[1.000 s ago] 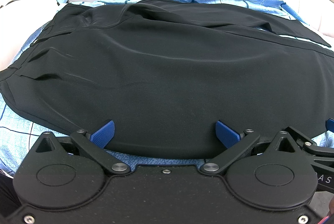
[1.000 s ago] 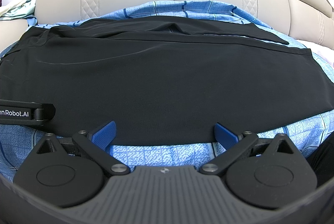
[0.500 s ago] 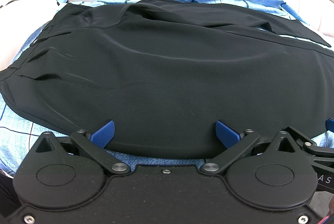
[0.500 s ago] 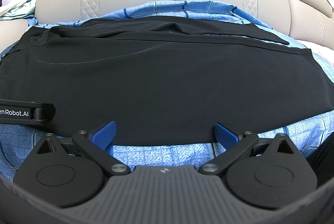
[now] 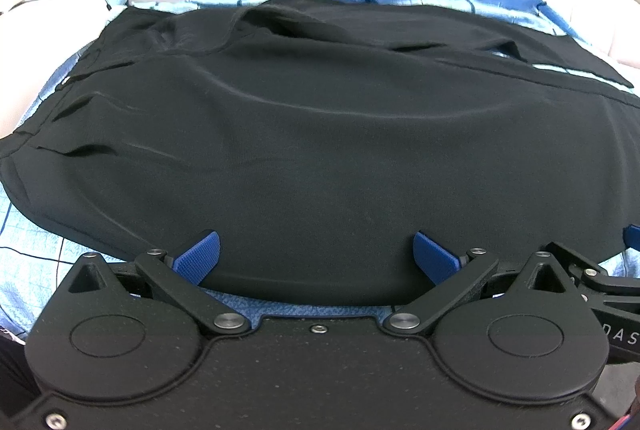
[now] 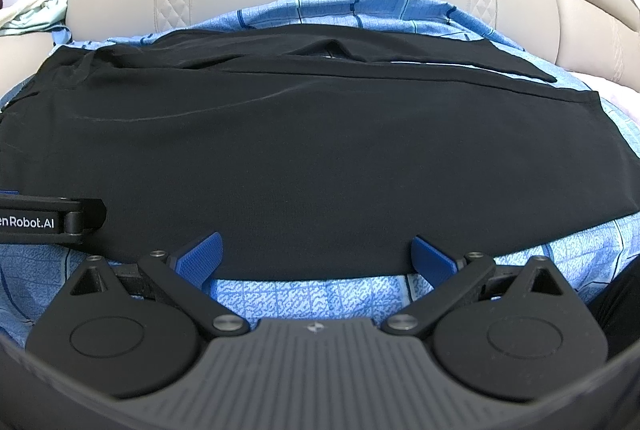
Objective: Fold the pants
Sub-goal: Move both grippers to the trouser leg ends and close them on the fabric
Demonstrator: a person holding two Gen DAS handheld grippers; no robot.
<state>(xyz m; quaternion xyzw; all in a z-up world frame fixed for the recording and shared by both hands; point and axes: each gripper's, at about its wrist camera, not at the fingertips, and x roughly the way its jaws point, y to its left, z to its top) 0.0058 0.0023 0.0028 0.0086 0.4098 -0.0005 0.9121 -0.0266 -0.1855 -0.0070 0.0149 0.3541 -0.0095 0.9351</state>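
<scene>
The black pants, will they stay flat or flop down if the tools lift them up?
Probably flop: the black pants lie in soft ripples and small folds. The cloth looks thin and smooth, so likely light and perhaps slippery over the blue sheet.

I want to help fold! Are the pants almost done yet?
Not nearly. Done: the pants lie spread out on the blue sheet, one leg over the other. In hand: the left gripper and right gripper sit open at the near edge, gripping nothing. Left: grab that edge and fold the pants up small.
</scene>
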